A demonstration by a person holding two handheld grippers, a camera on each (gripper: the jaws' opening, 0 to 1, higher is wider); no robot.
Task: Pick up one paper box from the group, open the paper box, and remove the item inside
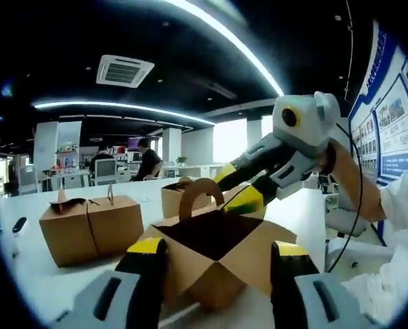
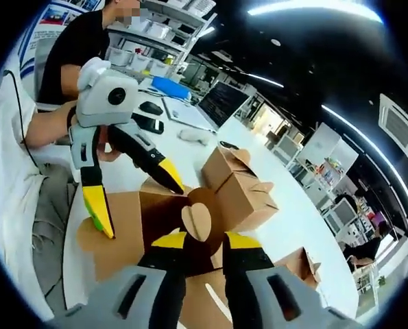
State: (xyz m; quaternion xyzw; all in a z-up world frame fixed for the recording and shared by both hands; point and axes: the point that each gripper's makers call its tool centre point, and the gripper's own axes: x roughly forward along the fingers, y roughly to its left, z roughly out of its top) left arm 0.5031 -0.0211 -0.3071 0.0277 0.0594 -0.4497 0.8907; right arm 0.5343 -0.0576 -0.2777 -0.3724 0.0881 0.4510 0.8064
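Observation:
An open brown paper box point(image 1: 210, 257) hangs tilted between my left gripper's point(image 1: 219, 248) two yellow-tipped jaws, which press on its sides; its flaps are spread and the inside is dark, so I cannot see any item. My right gripper point(image 1: 236, 186) reaches in from the right at the box's arched handle flap point(image 1: 200, 195). In the right gripper view, my right gripper point(image 2: 205, 240) is shut on that handle flap point(image 2: 197, 218). The left gripper point(image 2: 141, 207) straddles the box point(image 2: 132, 226) from the left.
Closed paper boxes stand on the white table point(image 1: 46, 281): one at the left point(image 1: 90, 226), one behind point(image 1: 171, 199), and two more point(image 2: 238, 185) point(image 2: 296, 264). A laptop point(image 2: 221, 103) and a mouse point(image 2: 149, 107) lie further back. A person in black point(image 2: 80, 41) sits nearby.

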